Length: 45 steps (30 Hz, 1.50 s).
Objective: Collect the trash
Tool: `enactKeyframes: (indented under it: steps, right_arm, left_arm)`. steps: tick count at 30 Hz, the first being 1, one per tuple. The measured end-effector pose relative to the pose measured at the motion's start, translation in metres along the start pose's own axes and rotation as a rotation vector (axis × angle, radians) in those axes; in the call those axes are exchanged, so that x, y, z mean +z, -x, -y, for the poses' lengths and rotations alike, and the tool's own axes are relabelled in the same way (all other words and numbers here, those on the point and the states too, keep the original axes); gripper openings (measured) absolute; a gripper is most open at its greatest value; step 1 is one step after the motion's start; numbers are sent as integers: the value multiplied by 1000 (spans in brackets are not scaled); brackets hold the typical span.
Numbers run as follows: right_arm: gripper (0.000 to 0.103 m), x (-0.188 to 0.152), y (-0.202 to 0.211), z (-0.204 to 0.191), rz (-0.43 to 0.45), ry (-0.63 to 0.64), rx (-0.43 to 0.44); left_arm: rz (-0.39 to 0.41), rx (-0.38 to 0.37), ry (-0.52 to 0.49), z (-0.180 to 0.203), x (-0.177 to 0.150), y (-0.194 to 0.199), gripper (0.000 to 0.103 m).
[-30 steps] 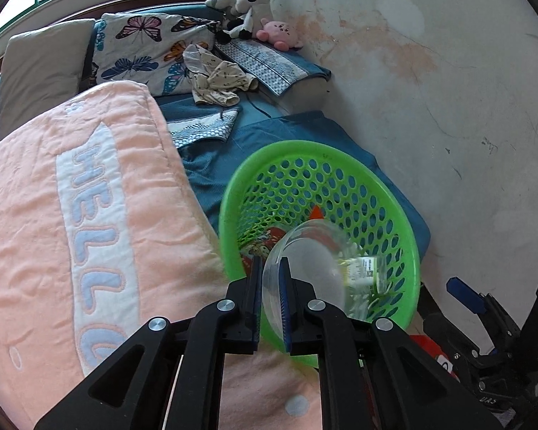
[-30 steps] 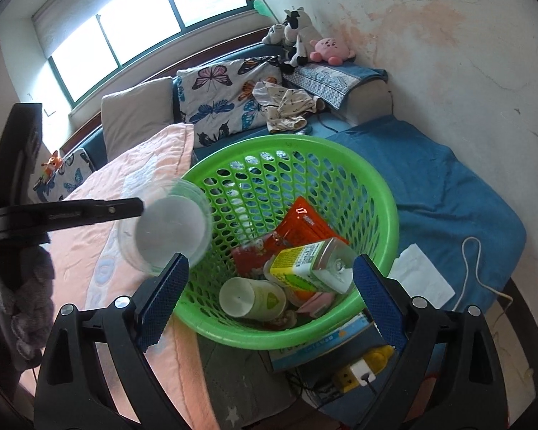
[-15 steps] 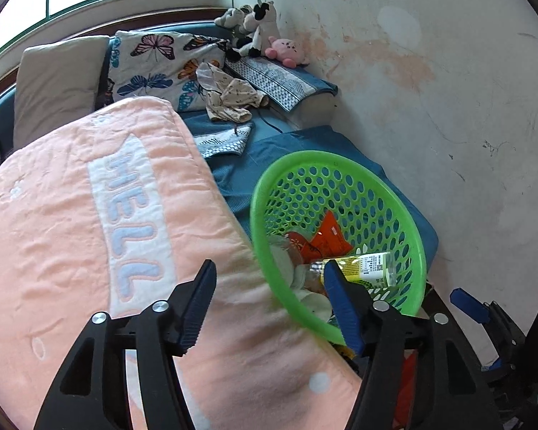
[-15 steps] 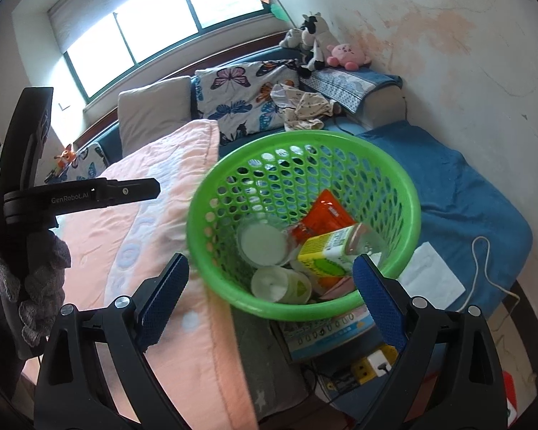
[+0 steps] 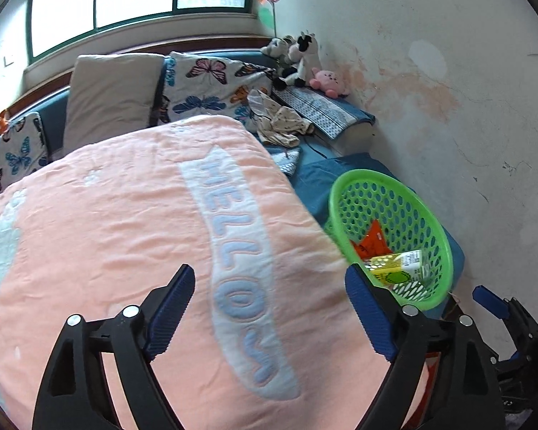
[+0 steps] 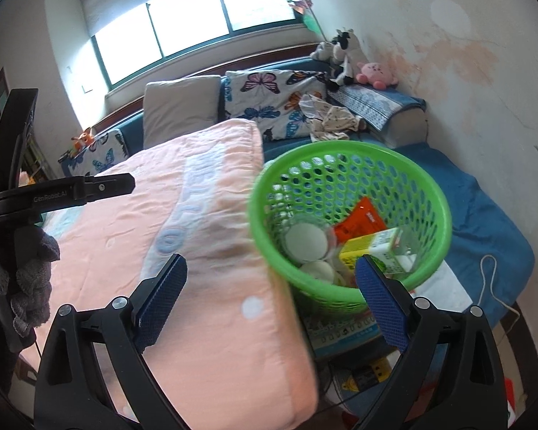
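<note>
Left gripper (image 5: 269,308): jaws spread wide, nothing between them, poised over the pink blanket (image 5: 125,243) with its "HELLO" lettering. Right gripper (image 6: 269,297): jaws likewise wide apart and empty, straddling the blanket's corner and the near rim of the green basket (image 6: 348,150).

Green basket, perforated, on the blue sheet (image 6: 484,222) between blanket edge and stained wall (image 6: 484,53). Inside it: clear plastic cup (image 6: 306,238) on its side at the left, a second pale round cup (image 6: 317,270) just below it, orange wrapper (image 6: 362,220) at centre, yellow carton (image 6: 373,247) lying to the right, all crowded together at the bottom.

From the left wrist view: only the basket's (image 5: 373,179) far wall, the orange wrapper (image 5: 373,240) and yellow carton (image 5: 394,263); both cups hidden behind the blanket's edge. Right gripper's blue pad visible at lower right there. From the right wrist view: a book or box (image 6: 344,329) under the basket, a white cord (image 6: 491,279) on the sheet, and the left gripper's black finger (image 6: 89,186) at far left over the blanket.

Blanket edge pressed close against the basket's left rim. Bare blue sheet to the basket's right, toward the wall.
</note>
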State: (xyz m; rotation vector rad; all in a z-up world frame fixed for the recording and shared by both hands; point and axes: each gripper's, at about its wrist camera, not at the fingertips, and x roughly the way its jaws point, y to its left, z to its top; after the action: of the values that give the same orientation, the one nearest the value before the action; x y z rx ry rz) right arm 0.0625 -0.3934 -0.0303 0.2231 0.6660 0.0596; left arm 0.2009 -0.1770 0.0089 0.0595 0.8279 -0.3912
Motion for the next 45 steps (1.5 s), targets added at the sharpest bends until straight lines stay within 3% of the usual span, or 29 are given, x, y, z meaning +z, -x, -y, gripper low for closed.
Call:
enactKeyframes:
  steps: [8, 20, 45]
  right_arm:
    - [95, -13, 4, -39, 5, 45, 19]
    - [95, -30, 15, -76, 5, 90, 43]
    - [97, -46, 25, -114, 26, 155, 59]
  left_arm:
    - [80, 91, -10, -29, -25, 46, 93]
    - [135, 190, -21, -54, -68, 90, 96]
    - [166, 263, 67, -87, -134, 120, 96]
